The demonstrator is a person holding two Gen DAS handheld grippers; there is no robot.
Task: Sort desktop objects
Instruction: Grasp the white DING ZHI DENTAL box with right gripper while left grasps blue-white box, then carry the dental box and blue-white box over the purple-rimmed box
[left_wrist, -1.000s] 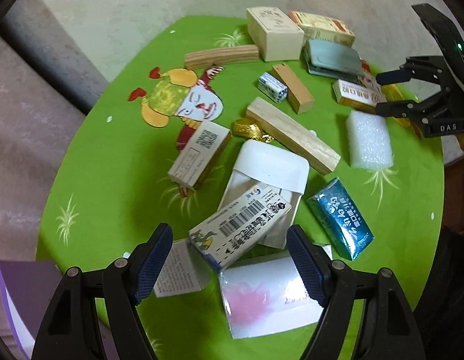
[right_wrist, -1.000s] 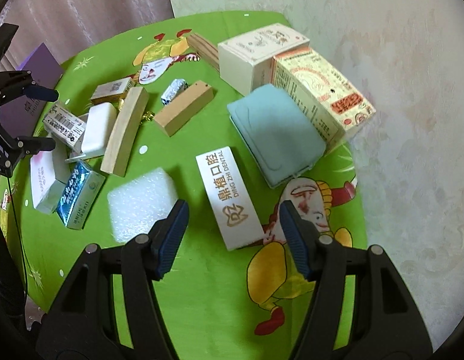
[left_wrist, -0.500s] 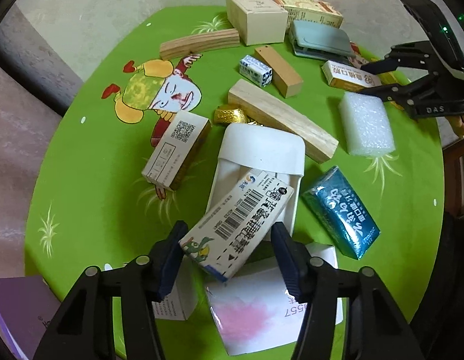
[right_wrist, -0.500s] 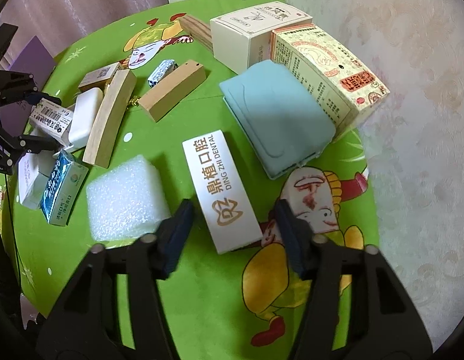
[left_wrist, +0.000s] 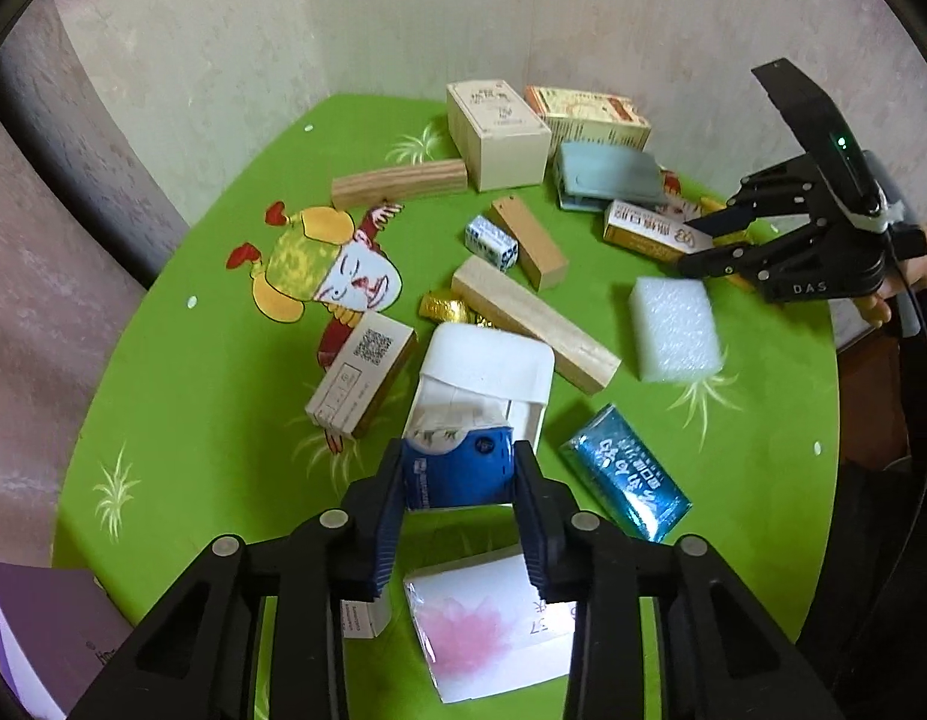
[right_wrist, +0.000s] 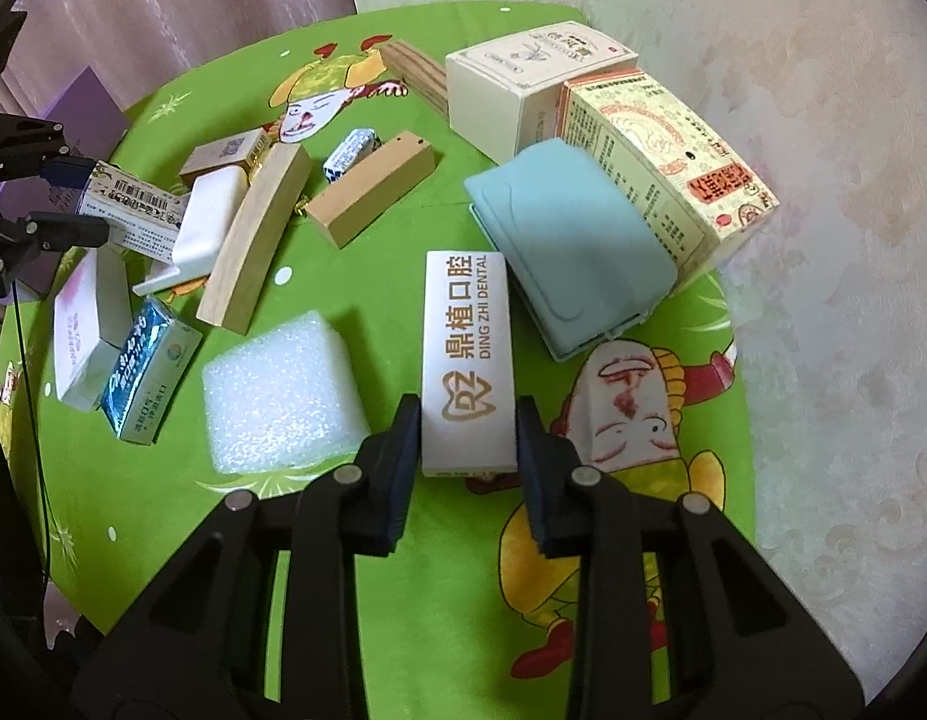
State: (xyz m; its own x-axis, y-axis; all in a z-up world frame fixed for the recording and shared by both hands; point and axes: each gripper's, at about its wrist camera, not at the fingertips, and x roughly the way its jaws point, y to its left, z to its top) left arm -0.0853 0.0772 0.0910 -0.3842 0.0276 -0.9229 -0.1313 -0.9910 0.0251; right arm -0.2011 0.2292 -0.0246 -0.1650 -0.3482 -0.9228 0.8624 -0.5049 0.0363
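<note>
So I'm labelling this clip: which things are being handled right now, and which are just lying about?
In hand:
left claw closing on the barcoded box
right claw closing on the Ding Zhi Dental box

Lying about:
foam block
teal case
long wooden block
blue shiny packet

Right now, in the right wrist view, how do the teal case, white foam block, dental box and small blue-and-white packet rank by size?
1. teal case
2. white foam block and dental box: look alike, both nearer the camera, so unranked
3. small blue-and-white packet, clearly smallest
</note>
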